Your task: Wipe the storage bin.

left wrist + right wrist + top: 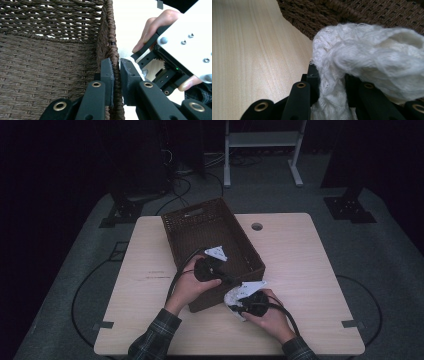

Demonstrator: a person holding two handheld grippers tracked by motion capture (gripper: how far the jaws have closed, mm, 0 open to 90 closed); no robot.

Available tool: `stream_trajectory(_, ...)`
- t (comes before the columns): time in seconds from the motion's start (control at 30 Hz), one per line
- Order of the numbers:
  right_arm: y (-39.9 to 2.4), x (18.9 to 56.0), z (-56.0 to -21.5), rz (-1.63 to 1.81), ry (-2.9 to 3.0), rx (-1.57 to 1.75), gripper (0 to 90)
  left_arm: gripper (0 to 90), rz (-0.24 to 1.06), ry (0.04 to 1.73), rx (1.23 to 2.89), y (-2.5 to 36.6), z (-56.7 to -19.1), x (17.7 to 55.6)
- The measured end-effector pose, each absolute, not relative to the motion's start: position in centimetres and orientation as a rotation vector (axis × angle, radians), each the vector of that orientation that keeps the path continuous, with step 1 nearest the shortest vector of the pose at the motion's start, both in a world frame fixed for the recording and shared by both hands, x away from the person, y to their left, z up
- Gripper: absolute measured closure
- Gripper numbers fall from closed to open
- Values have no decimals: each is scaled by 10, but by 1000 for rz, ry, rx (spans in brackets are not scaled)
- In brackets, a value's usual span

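A dark brown woven basket (182,222) stands on the light wooden table (300,255), skewed to its edges. My left gripper (117,72) is shut on the basket's near wall (110,32), one jaw inside and one outside the rim. Just off the basket's near right corner, my right gripper (239,301) is shut on a white knitted cloth (367,57), bunched and fluffy. In the high view the cloth (232,296) hangs low over the table beside the basket. The right gripper's grey plate (187,32) and the hand around it appear in the left gripper view.
The table has a round cable hole (257,226) behind the basket. A small red mark (156,275) lies left of the basket. A white metal frame (262,140) stands on the dark floor beyond the table. Black cables trail from both grippers.
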State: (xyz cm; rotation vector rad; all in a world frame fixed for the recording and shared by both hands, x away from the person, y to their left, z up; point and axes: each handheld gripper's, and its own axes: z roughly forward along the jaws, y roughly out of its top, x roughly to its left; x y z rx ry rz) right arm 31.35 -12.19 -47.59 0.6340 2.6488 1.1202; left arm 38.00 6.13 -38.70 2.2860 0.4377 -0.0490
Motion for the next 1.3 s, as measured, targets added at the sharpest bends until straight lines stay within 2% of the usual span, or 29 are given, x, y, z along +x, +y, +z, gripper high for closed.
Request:
stream_trajectory(0.73, -107, 294, -426, 1297, 2536, 480, 722, 806, -48, 436, 2287, 62, -387, 380)
stream_trajectory(1.03, -106, 298, -428, 1308, 2559, 498, 725, 807, -48, 436, 2287, 62, -387, 380)
stream_trajectory(1.3, -102, 304, -449, 1256, 2618, 516, 727, 807, -48, 437, 2289, 61, -387, 380)
